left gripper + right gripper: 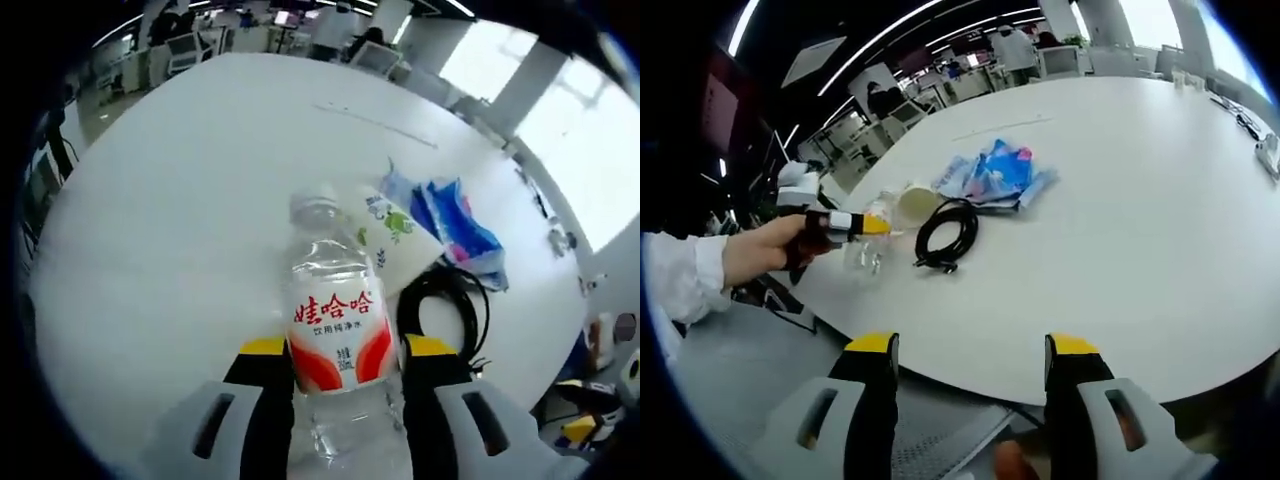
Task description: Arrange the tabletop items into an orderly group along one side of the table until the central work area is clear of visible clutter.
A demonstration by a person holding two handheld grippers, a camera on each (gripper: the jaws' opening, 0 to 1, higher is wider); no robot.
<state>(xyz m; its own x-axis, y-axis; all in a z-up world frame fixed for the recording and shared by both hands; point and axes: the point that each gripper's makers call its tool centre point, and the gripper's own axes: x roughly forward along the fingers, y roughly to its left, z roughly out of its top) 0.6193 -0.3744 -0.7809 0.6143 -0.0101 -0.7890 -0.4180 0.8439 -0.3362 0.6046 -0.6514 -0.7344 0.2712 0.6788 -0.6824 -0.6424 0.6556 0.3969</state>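
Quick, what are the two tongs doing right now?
Left tongs: shut on the water bottle.
Right tongs: open, holding nothing, above the table's edge.

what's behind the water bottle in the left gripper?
Behind the water bottle lies a paper cup on its side, its near end hidden by the bottle. Further back, blue packets; a black cable coils beside it.

- Left gripper [340, 365]: jaws closed against both sides of a bottle, yellow tips pressing its label
- Right gripper [968, 355]: jaws spread wide apart, nothing between them
- Person's hand [765, 250] in a white sleeve grips the left gripper's handle
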